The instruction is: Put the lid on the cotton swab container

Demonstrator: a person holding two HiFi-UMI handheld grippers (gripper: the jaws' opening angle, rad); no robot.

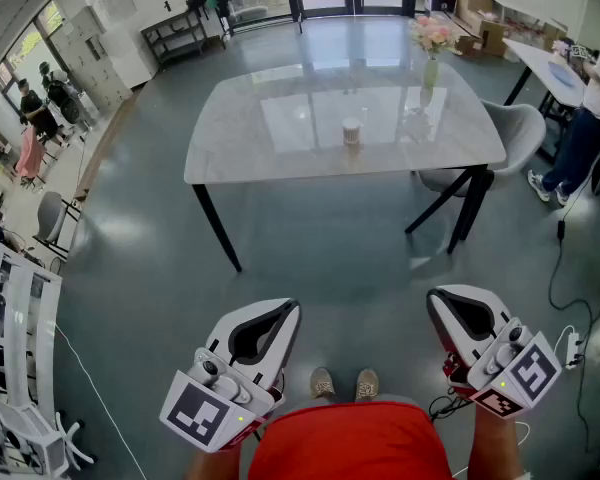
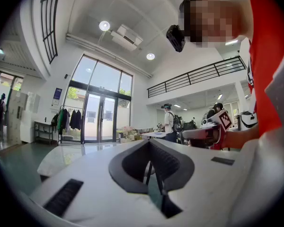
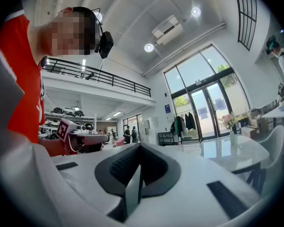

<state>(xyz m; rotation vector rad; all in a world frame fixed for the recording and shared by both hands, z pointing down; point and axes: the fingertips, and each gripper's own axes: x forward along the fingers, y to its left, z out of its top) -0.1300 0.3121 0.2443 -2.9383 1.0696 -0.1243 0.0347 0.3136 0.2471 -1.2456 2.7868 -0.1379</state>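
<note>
Only one cotton swab container [image 1: 351,130] is in sight, a small pale cylinder standing upright near the middle of the single worktop [image 1: 250,158], its long axis vertical. It is too small in view to tell whether a lid sits on it. One vase of pink flowers [image 1: 431,65] stands on the same worktop toward its far right corner, well apart from the container. One grey chair [image 1: 520,128] is drawn up at the worktop's right end.

Two tools show at the bottom of the head view, both well short of the worktop and over the grey floor [image 1: 130,268]. The left tool [image 1: 288,310] and the right tool [image 1: 438,298] are held low in front of the person's red shirt [image 1: 350,443], level, side by side and apart. Their tips aim forward at the worktop and lean a little toward each other. In the left gripper view the jaws are pressed together with nothing between them, and the right gripper view shows the same for the right tool. Two shoes [image 1: 323,382] show on the floor between the tools. Another person [image 1: 590,118] stands at the right edge beside a second table [image 1: 550,63].
</note>
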